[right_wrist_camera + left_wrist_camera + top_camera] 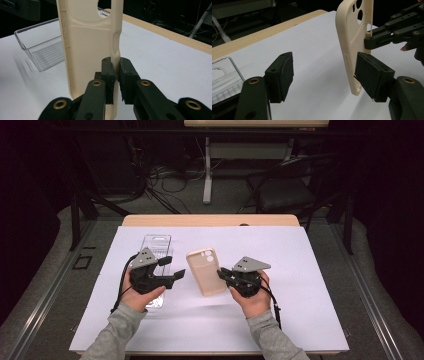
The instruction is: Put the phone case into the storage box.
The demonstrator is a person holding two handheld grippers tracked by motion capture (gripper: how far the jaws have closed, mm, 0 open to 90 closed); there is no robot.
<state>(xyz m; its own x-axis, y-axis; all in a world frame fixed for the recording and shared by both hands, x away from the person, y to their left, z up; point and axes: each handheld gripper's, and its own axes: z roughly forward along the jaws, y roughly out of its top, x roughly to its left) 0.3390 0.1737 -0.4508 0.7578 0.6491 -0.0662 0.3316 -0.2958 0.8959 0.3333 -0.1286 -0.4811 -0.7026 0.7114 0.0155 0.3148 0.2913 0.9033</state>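
Above the white sheet (300, 285), the right gripper (222, 274) pinches the side edge of the beige phone case (206, 271). The left gripper (172, 268) stands spread beside it, one pad just beside the case; contact is unclear. Its body half hides the clear tray (156, 245).

We saw a brightly lit white table cover (300, 285) against a room that sank into near black at the sides and back. Light came from above, leaving only soft, faint shadows under the hands. The high view was slightly soft and grainy. In the left gripper view the near jaws were sharp and the far table edge blurred. In the right gripper view the clear plastic tray (40, 47) threw streaked shadows, with mild glare on its rim.
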